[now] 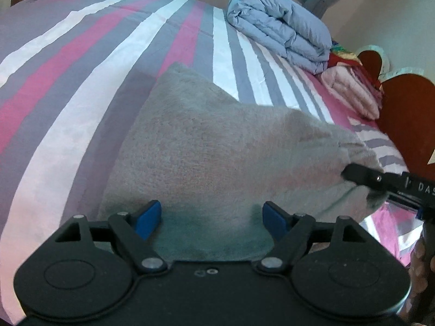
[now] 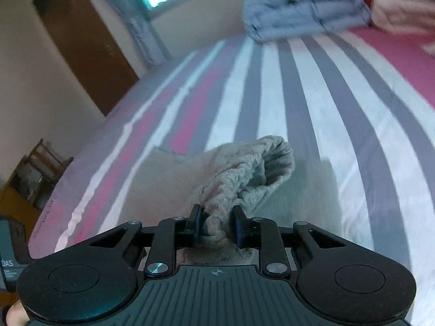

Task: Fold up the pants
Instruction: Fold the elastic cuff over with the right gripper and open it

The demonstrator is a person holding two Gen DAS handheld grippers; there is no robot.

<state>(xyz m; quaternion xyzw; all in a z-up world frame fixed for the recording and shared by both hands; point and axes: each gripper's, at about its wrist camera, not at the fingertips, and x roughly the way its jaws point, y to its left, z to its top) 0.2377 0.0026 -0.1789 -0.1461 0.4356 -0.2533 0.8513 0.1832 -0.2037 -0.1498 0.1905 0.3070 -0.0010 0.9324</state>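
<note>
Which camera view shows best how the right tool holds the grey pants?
The right wrist view: the right tool is seen closed on a bunched part of the grey pants. The left wrist view shows the tool only from the side at the pants' edge, with most of the pants spread on the striped bed.

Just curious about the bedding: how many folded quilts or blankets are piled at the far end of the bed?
2 for certain: a blue-grey quilt by the wall, and a pink quilt beside it near the red headboard. Colourful fabric wedged between them may be another, mostly hidden.
</note>
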